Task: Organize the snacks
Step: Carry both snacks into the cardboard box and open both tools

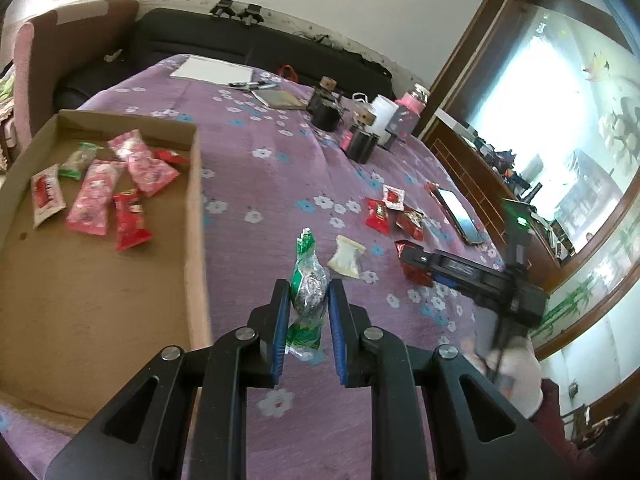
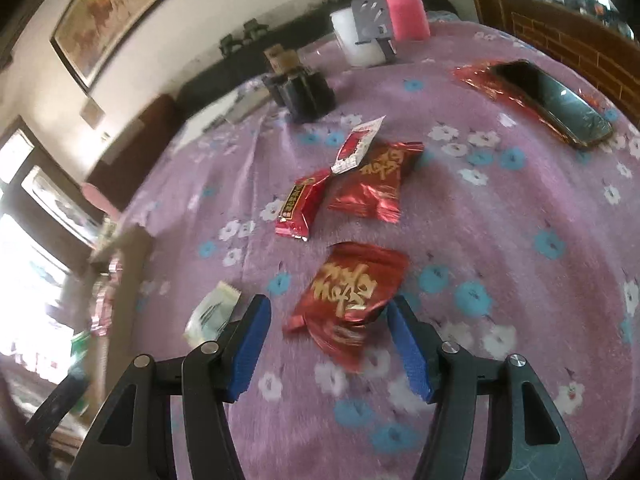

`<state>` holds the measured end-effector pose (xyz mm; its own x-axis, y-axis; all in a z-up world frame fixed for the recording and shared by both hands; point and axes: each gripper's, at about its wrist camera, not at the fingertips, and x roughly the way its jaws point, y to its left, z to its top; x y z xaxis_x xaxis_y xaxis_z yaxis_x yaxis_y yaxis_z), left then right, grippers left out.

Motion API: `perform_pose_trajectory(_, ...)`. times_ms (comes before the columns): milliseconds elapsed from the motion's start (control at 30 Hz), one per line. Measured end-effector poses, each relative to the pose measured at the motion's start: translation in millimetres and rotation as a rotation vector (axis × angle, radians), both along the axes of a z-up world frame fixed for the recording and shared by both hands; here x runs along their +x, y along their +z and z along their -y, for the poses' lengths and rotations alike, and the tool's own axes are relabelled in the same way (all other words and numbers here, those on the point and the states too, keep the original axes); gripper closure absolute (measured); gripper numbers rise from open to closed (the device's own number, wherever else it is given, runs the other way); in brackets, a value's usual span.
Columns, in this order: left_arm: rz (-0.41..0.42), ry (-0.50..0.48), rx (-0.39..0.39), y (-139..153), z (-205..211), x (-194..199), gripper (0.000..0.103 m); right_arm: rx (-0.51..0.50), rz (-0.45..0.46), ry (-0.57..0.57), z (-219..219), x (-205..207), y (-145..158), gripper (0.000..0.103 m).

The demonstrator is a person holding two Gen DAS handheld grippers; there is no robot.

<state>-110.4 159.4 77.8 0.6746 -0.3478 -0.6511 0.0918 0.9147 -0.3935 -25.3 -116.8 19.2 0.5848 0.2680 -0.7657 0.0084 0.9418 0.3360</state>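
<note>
Left wrist view: the left gripper (image 1: 309,296) is clamped on a green snack packet (image 1: 307,280), the blue pads pinching its foil middle while both twisted ends stick out above and below. The packet hangs above the purple tablecloth (image 1: 256,184), just to the right of the cardboard box (image 1: 192,216) – the landmark for all positions here. Pink, red and green packets (image 1: 96,196) already lie in the far part of the box; its near floor is bare. To finish this step well, carry the packet clear over the right wall of the box, keep the grip firm until it is above bare cardboard, then lower before releasing so it does not slide out. Right wrist view: the right gripper (image 2: 330,334) stands about half open, holding nothing, with a red snack packet (image 2: 352,296) lying flat on the cloth between its pads – neither pad appears to press it, though blur hides the exact gap. This packet lies well to the right of the box, with a white packet (image 2: 212,312) just outside the left pad. Centre the jaws on the packet's bulging middle, not its crimped edge, before closing.
</note>
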Motion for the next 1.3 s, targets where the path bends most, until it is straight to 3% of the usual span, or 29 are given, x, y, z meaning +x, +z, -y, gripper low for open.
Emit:
perform_pose_trajectory(67,0.012,0.03,0.006,2,-13,-7,0.087,-0.091,0.009,-0.021,-13,8,-1,0.044)
perform_pose_trajectory(100,0.016,0.05,0.006,3,-21,-10,0.087,-0.132,0.009,-0.026,-18,11,-2,0.058)
perform_pose_trajectory(167,0.017,0.089,-0.004,2,-39,-16,0.087,-0.186,0.016,-0.032,-25,12,-3,0.06)
perform_pose_trajectory(300,-0.001,0.165,-0.023,-5,-71,-20,0.087,-0.152,0.014,-0.011,-20,2,0,0.064)
perform_pose_trajectory(433,-0.031,0.227,-0.036,-14,-95,-16,0.086,-0.06,0.07,0.052,-26,-14,25,0.064)
perform_pose_trajectory(567,-0.054,0.28,-0.034,-18,-114,-10,0.086,-0.038,0.132,0.177,-67,-23,55,0.065)
perform_pose_trajectory(700,-0.102,0.313,-0.019,-25,-131,1,0.086,-0.019,0.133,0.348,-129,-25,65,0.065)
perform_pose_trajectory(833,-0.154,0.333,0.004,-33,-143,13,0.086,0.0,0.089,0.512,-199,-24,57,0.065)
perform_pose_trajectory(1033,-0.207,0.355,0.03,-44,-162,32,0.086,-0.075,0.067,0.671,-284,-32,38,0.065)
perform_pose_trajectory(1300,-0.204,0.377,-0.006,-44,-176,33,0.083,-0.111,0.012,0.706,-319,-25,6,0.063)
